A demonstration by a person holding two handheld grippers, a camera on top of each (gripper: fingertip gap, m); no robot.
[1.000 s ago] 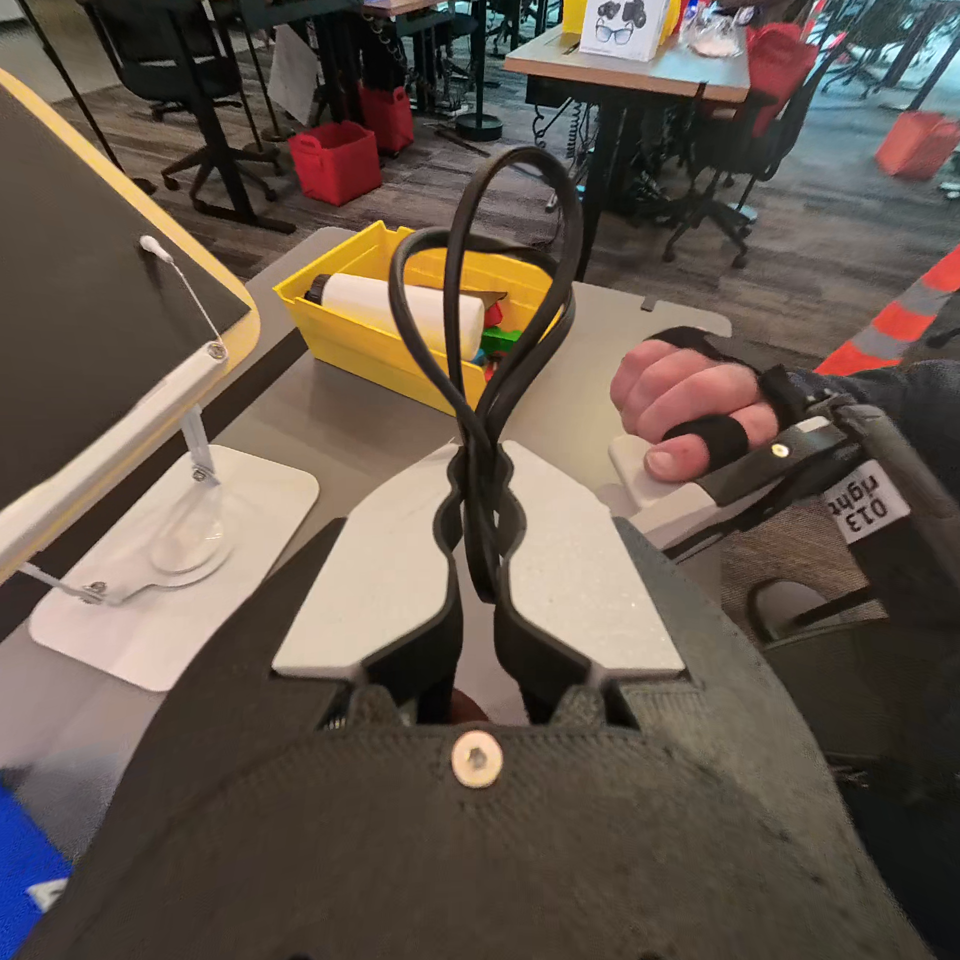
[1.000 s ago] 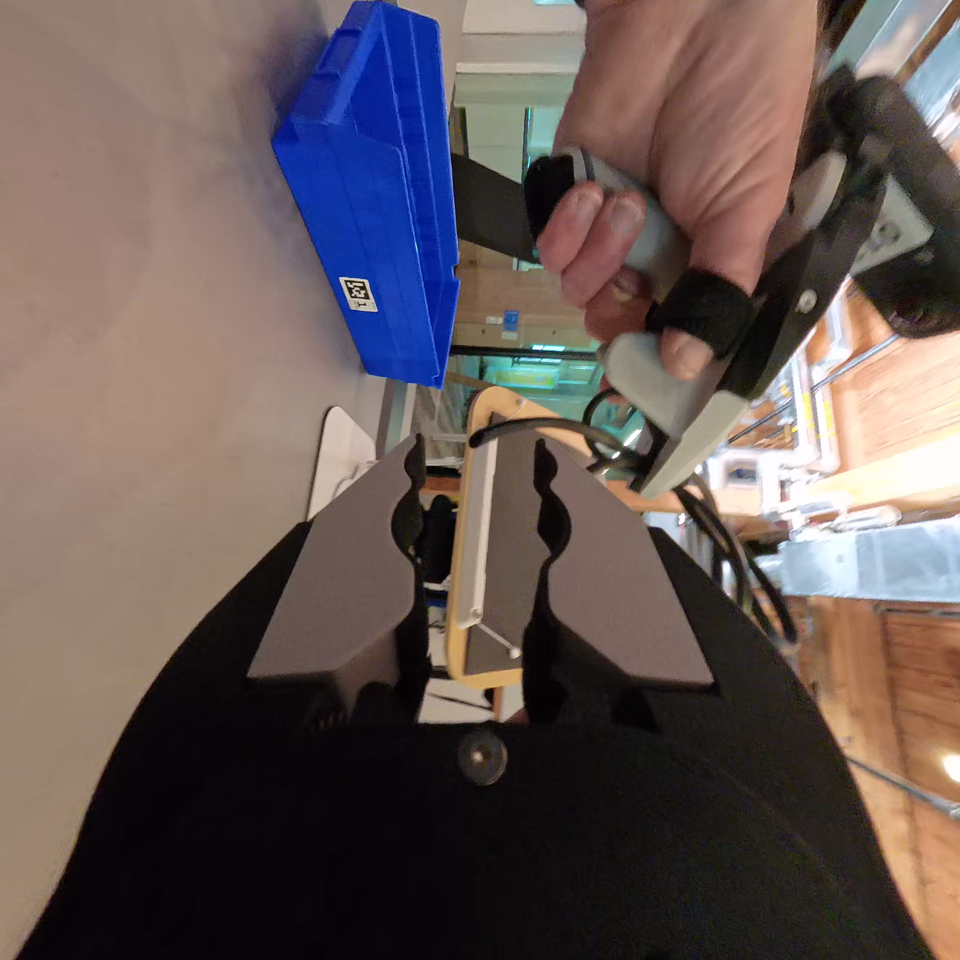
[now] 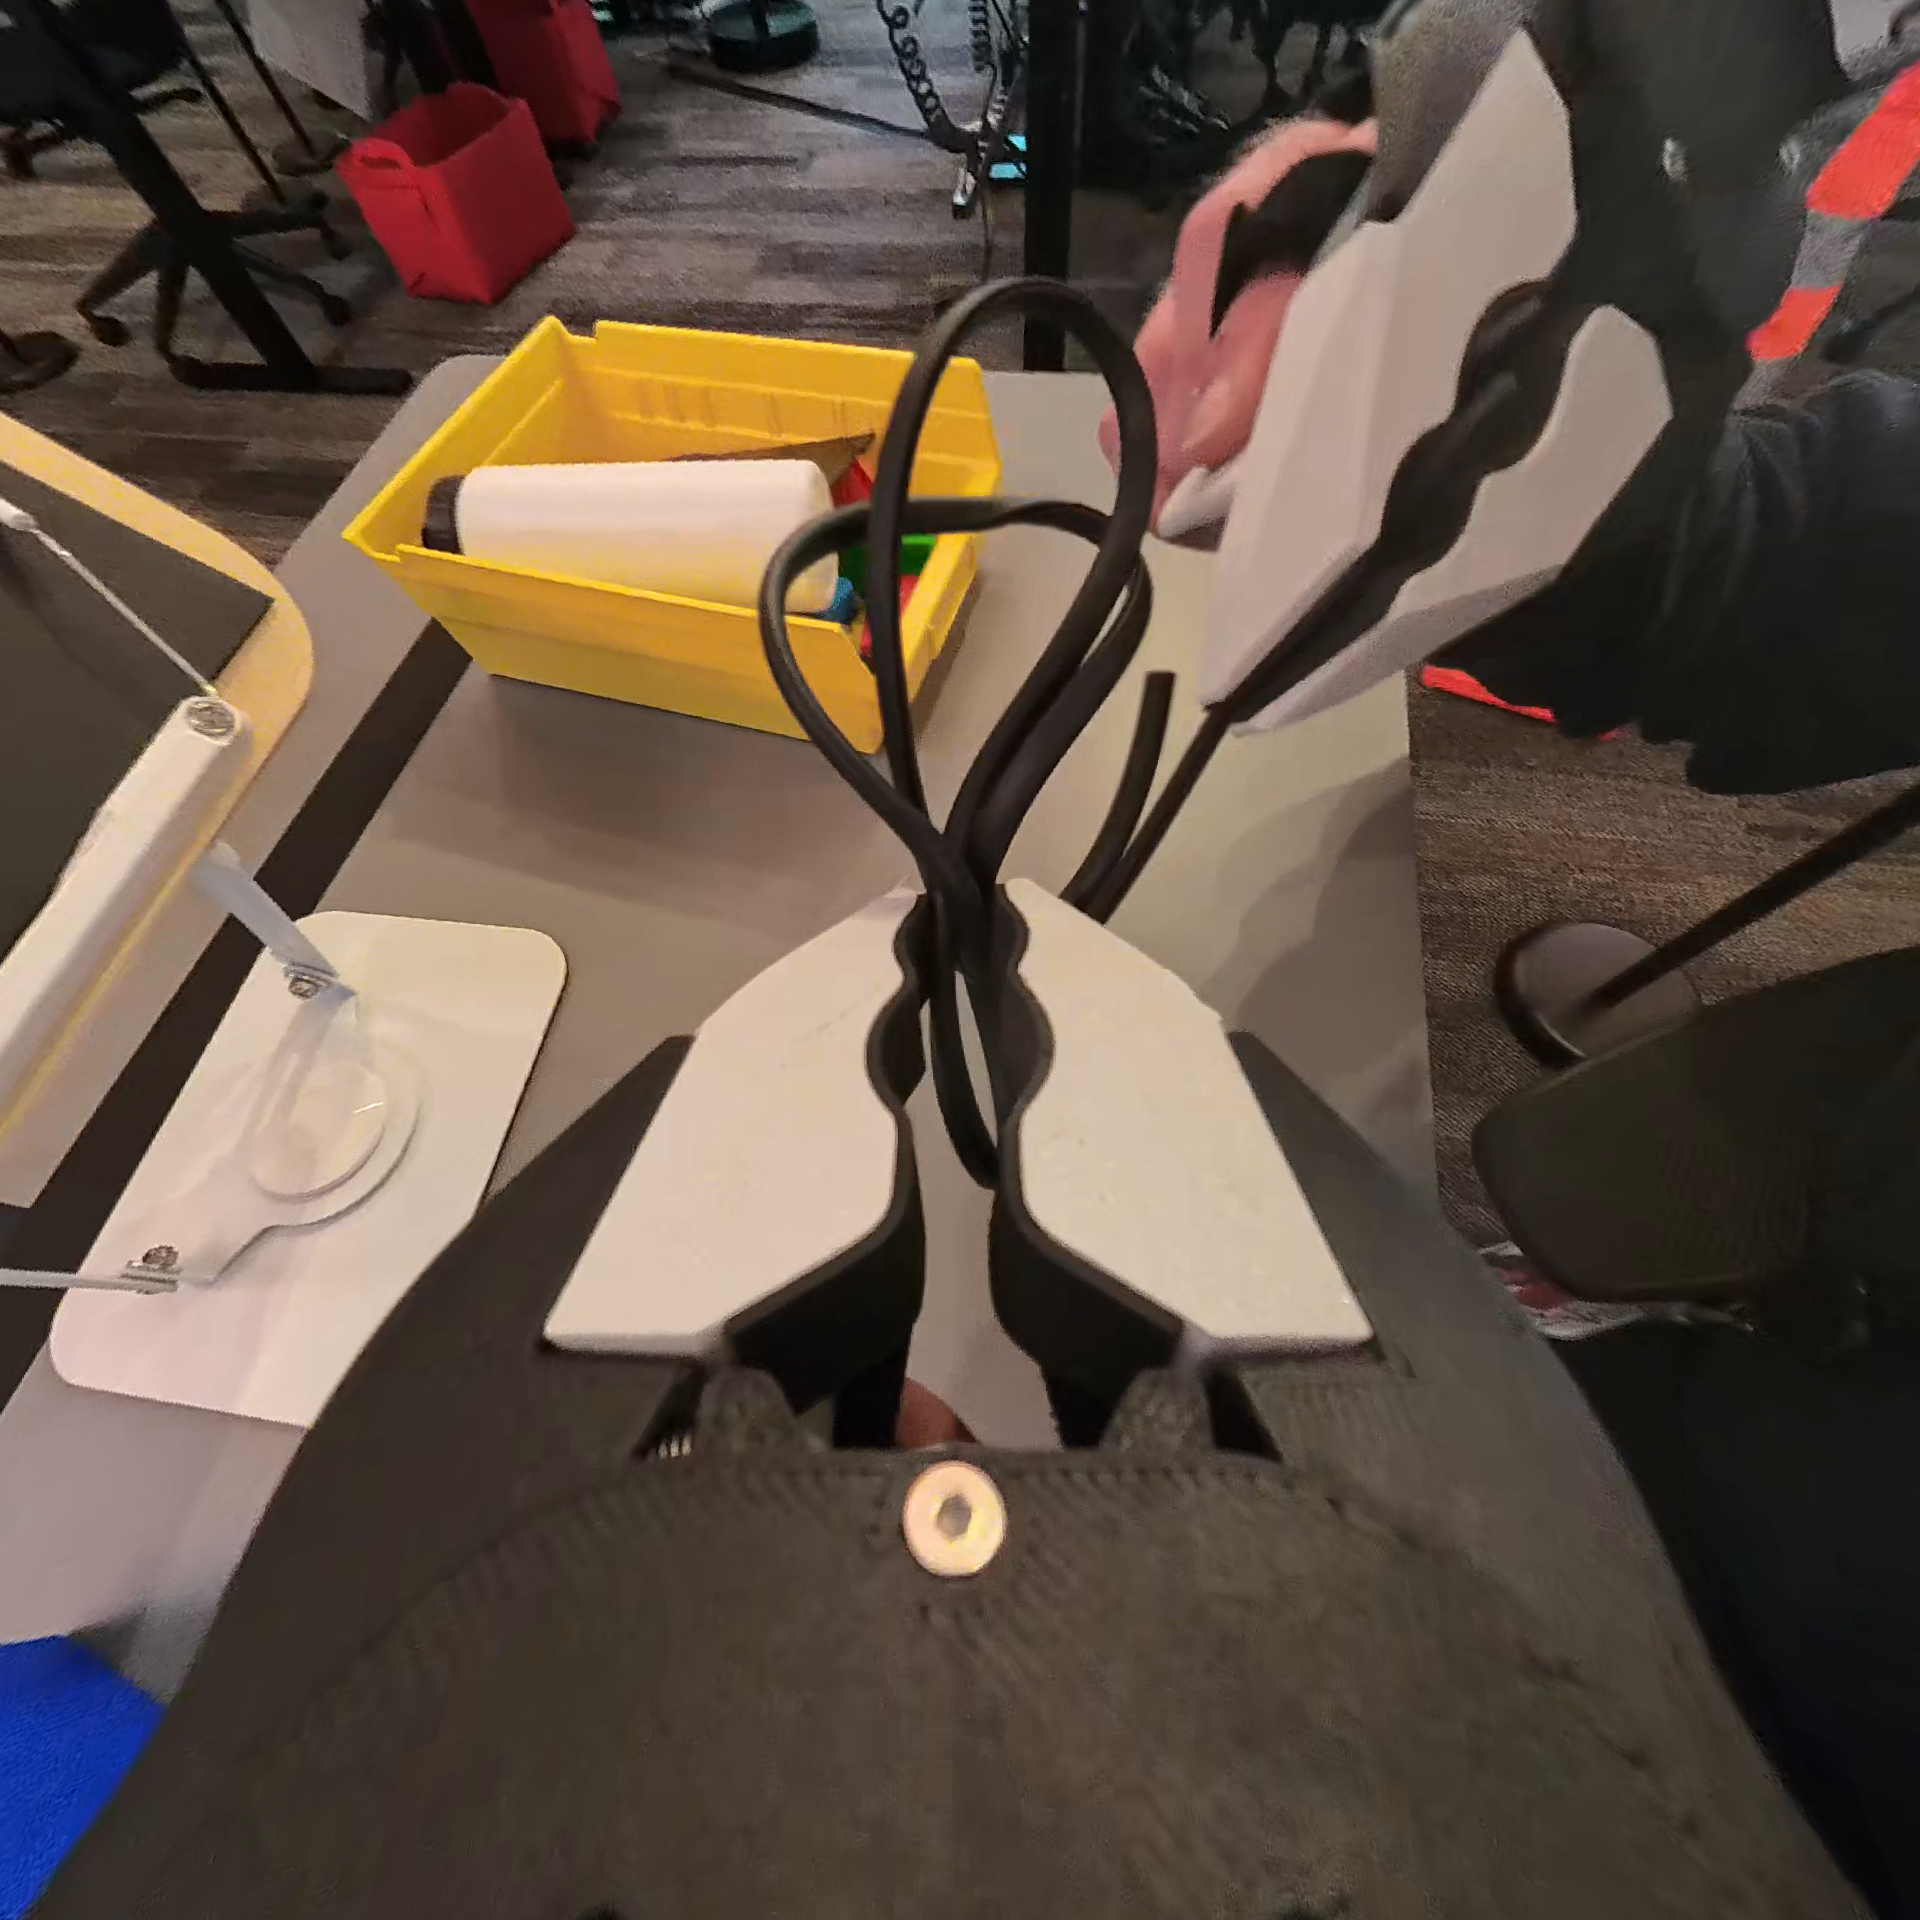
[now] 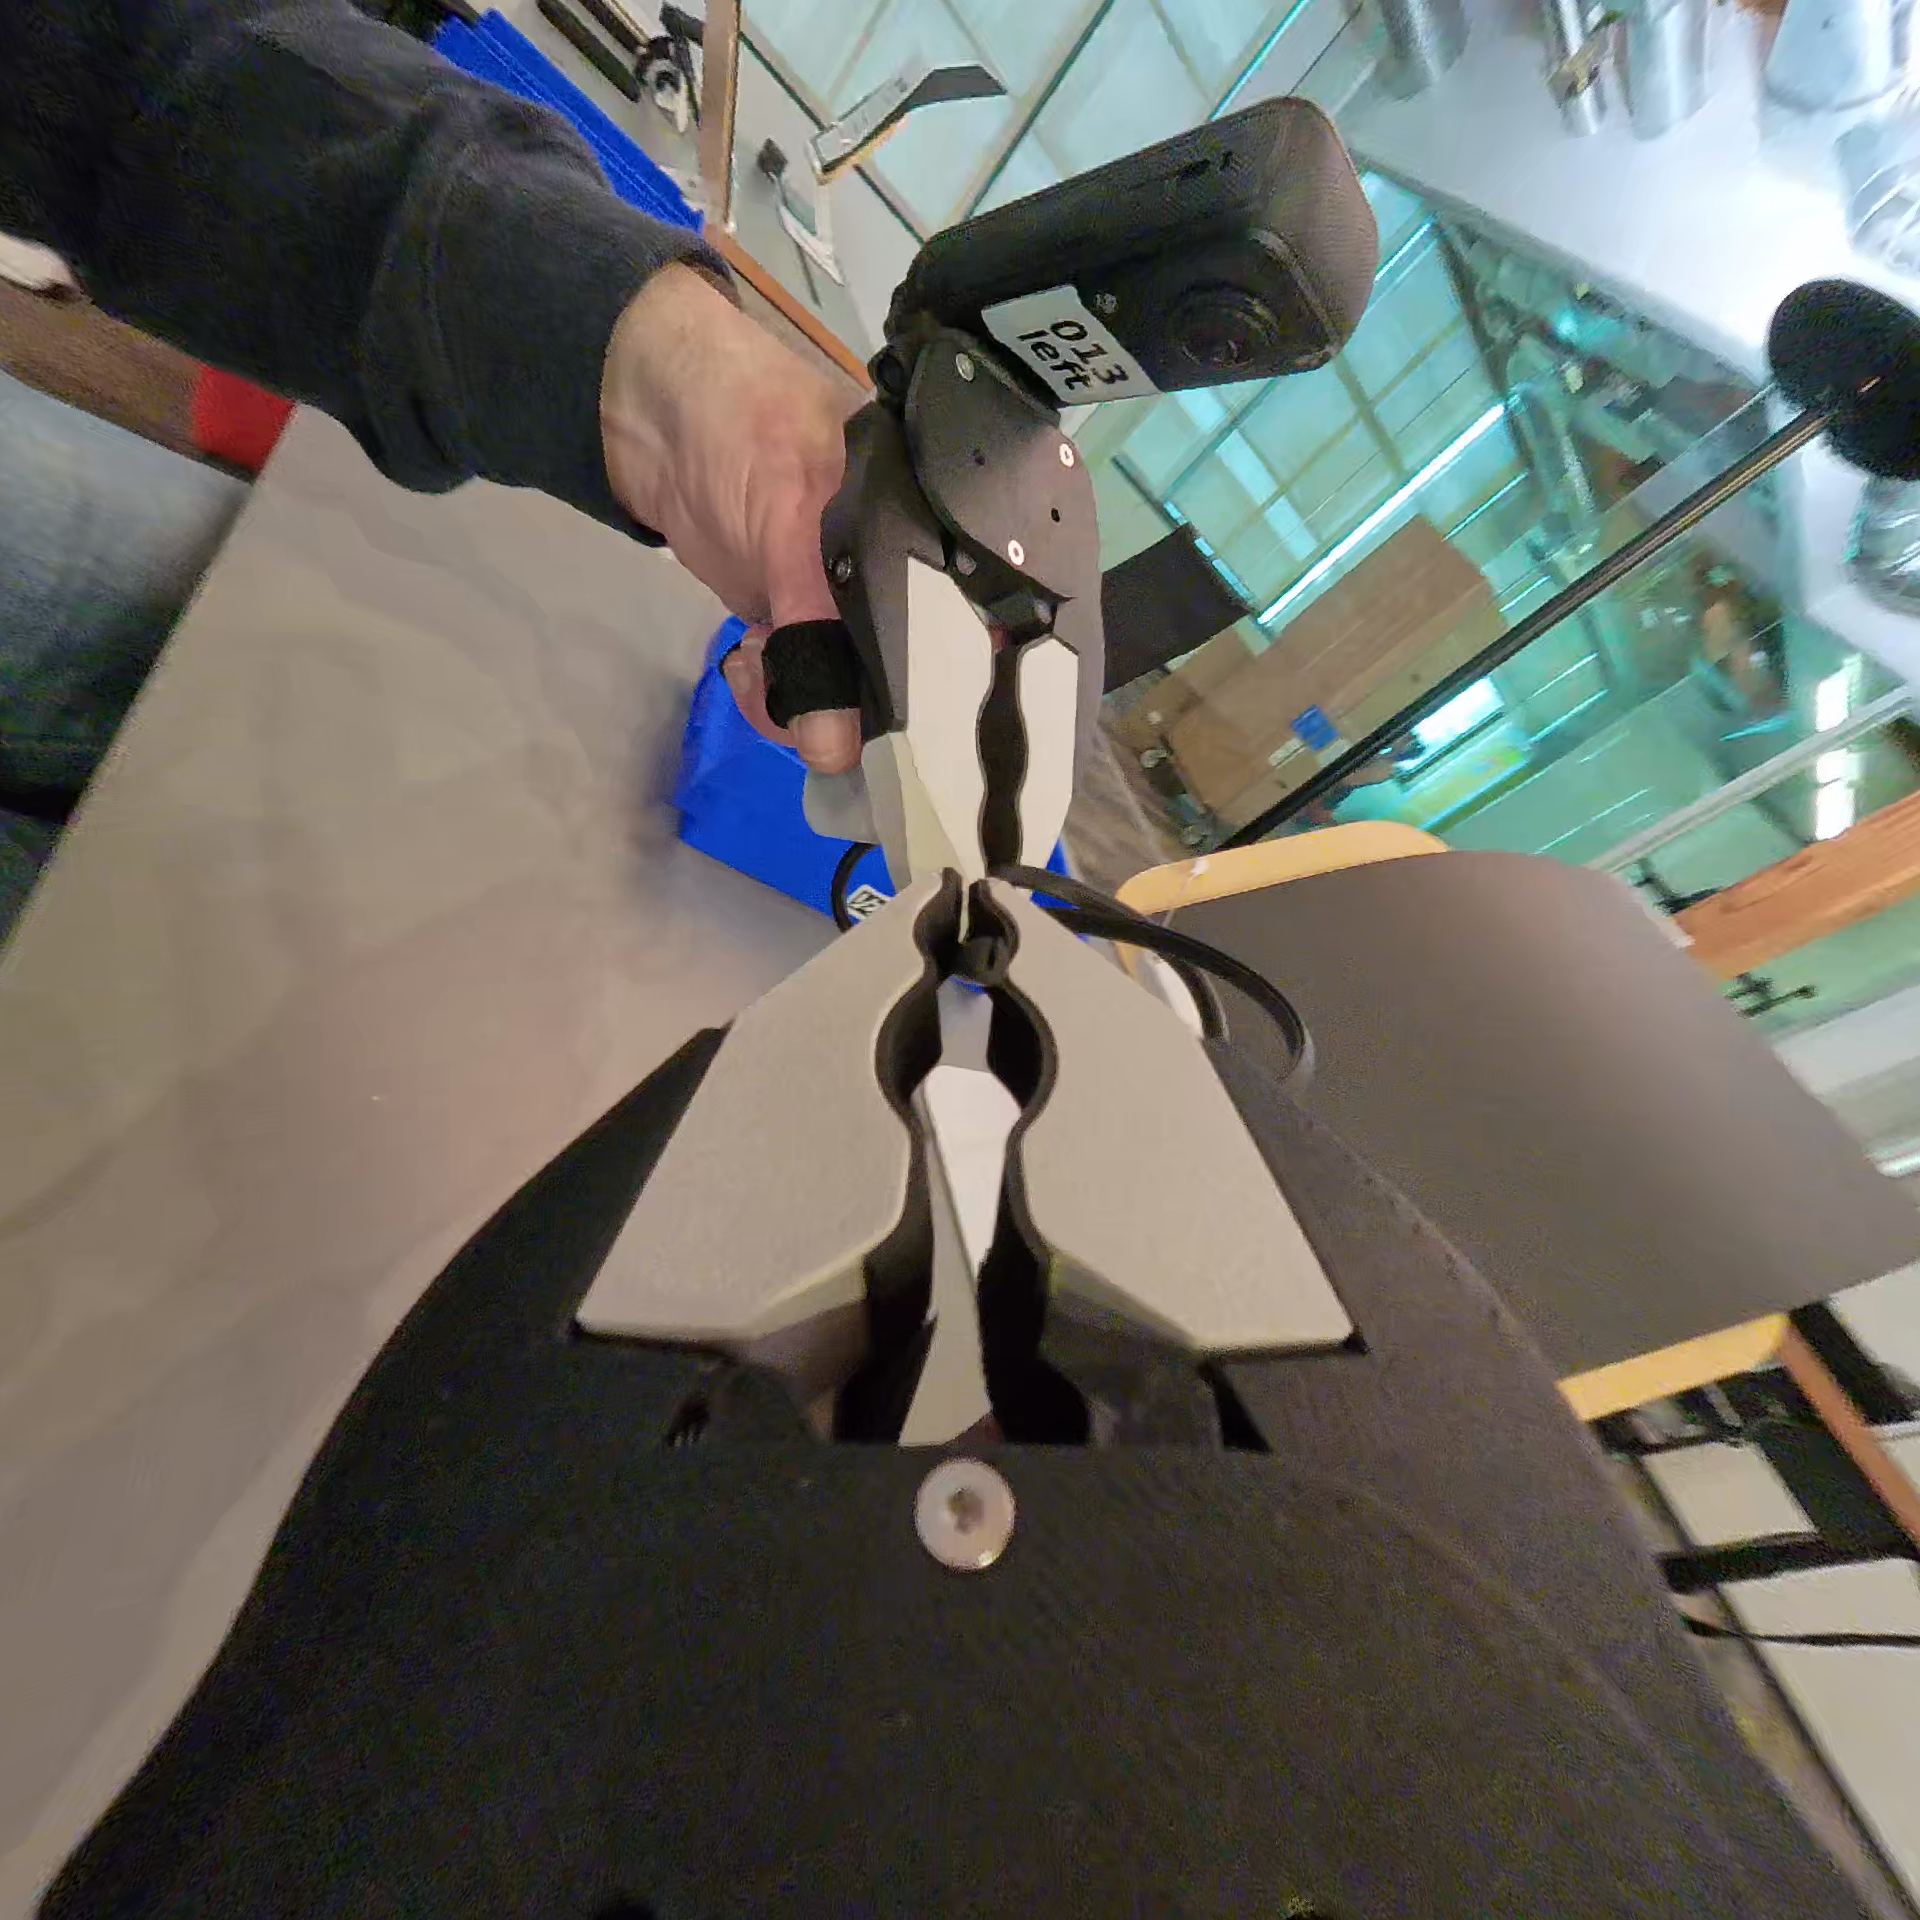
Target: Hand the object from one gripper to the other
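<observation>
The looped black cable [image 3: 966, 665] stands at the centre of the left wrist view, its strands pinched between the closed fingers of the left gripper [image 3: 961, 914] and its loops rising toward the upper middle of the frame. From the pinch point, thinner strands run to the upper right, where the right gripper [image 3: 1236, 707] has its fingers drawn together on them at the tips. In the right wrist view the right gripper [image 4: 966, 914] sits at frame centre with its tips closed on a bit of the cable [image 4: 1195, 961], nose to nose with the left gripper [image 4: 971, 862] just above, whose fingers [image 4: 940, 717] are nearly together.

Behind the cable, in the upper centre of the left wrist view, a yellow bin [image 3: 623, 623] on the grey table [image 3: 644, 831] holds a white bottle [image 3: 634, 520]. A blue bin [image 4: 758, 800] lies left of centre in the right wrist view.
</observation>
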